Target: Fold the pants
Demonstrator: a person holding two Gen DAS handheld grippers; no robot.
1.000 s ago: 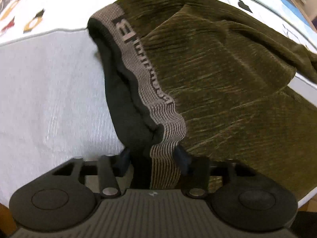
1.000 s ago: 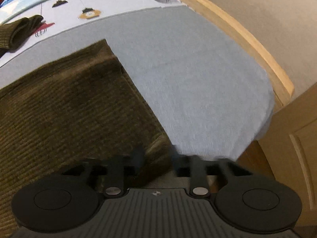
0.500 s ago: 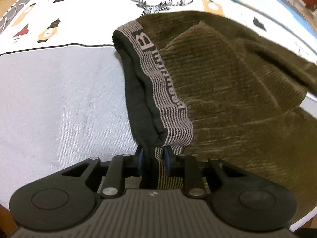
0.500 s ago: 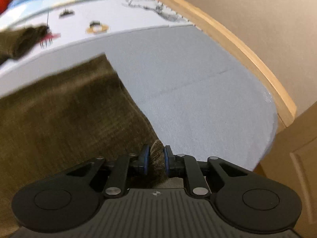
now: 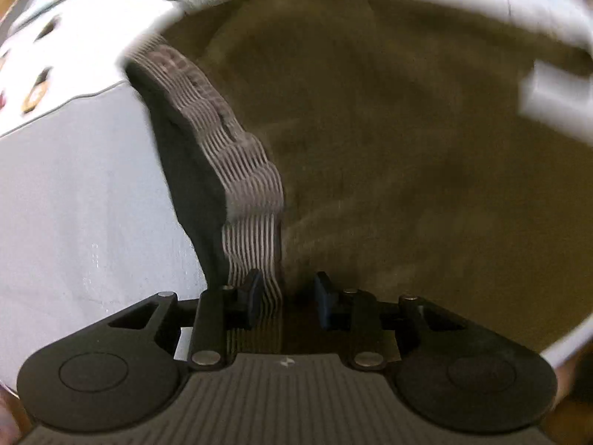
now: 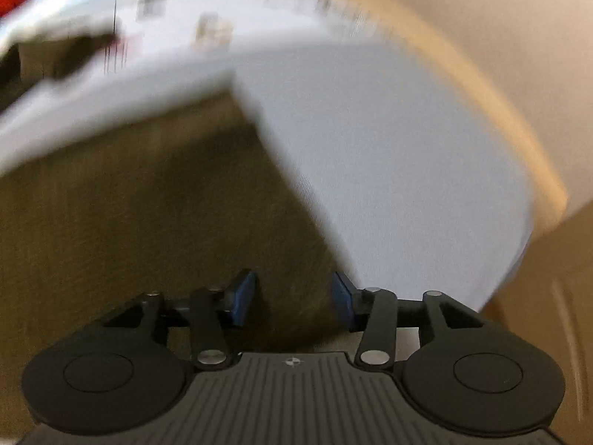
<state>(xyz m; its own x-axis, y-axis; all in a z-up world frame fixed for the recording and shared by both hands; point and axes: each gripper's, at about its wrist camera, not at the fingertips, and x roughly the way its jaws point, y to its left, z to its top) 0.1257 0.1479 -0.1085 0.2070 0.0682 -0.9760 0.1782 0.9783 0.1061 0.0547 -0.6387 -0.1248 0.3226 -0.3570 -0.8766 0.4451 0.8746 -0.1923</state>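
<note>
Both grippers, clamped on the pants half a second ago, are opening: left gripper straddles the waistband, right gripper the hem corner. Released unevenly near the bed edge, the fold could slump crooked.

Both grippers point down, jaws opening.

A pale sheet covers the bed; a wooden bed frame (blurry) runs beside it, under a beige wall.
</note>
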